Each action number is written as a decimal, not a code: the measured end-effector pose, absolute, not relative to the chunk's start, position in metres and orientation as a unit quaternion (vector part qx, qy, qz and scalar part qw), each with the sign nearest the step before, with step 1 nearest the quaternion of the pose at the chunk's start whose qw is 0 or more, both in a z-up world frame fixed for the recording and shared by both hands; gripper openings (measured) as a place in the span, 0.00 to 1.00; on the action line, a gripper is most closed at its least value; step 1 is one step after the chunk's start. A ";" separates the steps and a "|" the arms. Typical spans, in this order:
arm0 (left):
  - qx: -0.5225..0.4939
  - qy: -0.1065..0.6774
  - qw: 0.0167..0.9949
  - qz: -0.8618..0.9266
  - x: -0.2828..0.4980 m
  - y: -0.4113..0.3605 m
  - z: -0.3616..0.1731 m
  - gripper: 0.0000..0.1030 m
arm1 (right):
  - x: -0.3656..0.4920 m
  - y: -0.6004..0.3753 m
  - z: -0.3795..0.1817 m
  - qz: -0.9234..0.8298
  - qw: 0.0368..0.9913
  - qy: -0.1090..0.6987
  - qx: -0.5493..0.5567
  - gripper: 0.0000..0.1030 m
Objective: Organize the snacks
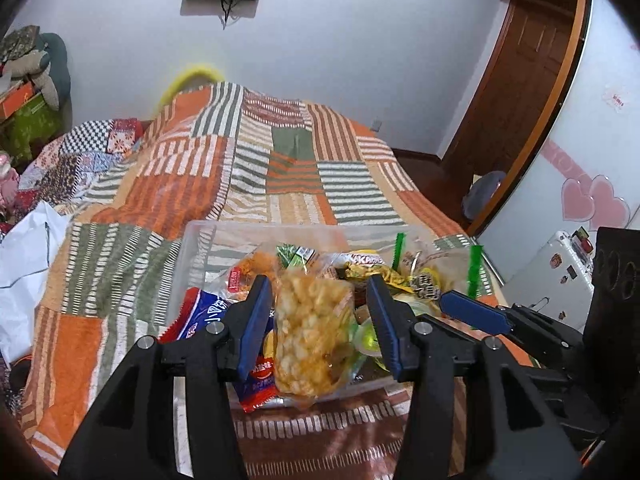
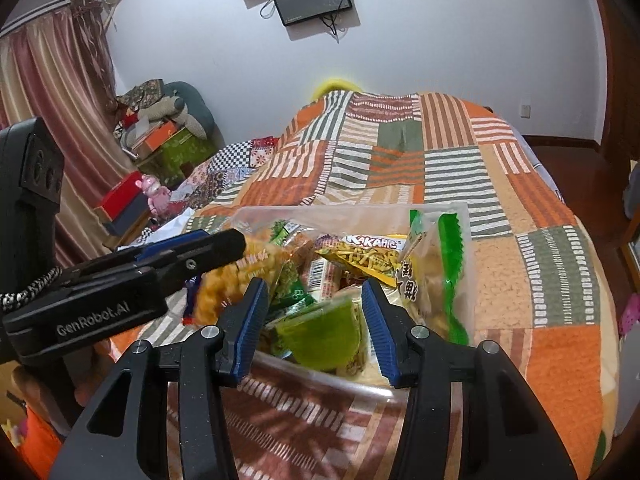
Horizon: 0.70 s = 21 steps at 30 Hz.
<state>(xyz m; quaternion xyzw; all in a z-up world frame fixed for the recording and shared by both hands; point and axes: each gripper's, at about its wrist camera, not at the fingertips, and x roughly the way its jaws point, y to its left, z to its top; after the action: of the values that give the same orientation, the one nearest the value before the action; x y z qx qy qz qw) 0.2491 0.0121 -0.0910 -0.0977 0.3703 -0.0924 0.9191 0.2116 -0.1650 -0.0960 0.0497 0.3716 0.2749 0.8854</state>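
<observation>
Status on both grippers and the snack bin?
Left gripper open, puffed snack bag between jaws. Right gripper open over green pack. Bin crowded.

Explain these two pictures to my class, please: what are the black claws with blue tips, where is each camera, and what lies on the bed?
There is no robot here: a person holds a two-finger gripper in each hand, with a wide-angle camera on each looking along its fingers. One picture comes from the left gripper, the other from the right gripper. Both are open and hold nothing. On the striped patchwork bedspread stands a clear plastic box full of snacks. A packet of puffed yellow pieces shows between the left gripper's fingers, not pinched; a green jelly cup shows between the right's.
</observation>
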 end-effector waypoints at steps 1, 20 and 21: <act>-0.098 0.366 0.921 -0.092 0.245 0.012 -0.086 0.47 | 0.209 -0.166 -0.093 0.275 0.886 0.369 0.049 0.44; -0.039 0.176 0.982 -0.047 0.098 0.011 0.030 0.47 | 0.114 -0.198 0.014 0.277 0.933 0.224 0.042 0.44; -0.041 0.172 0.983 -0.047 0.092 0.011 0.032 0.49 | 0.108 -0.200 0.016 0.277 0.935 0.219 0.041 0.45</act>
<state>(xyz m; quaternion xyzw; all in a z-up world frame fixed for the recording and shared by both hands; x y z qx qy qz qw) 0.0919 0.0108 0.0315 -0.0415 0.1722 -0.0466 0.9831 0.1084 -0.1999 0.0165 0.0406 0.2187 0.2773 0.9347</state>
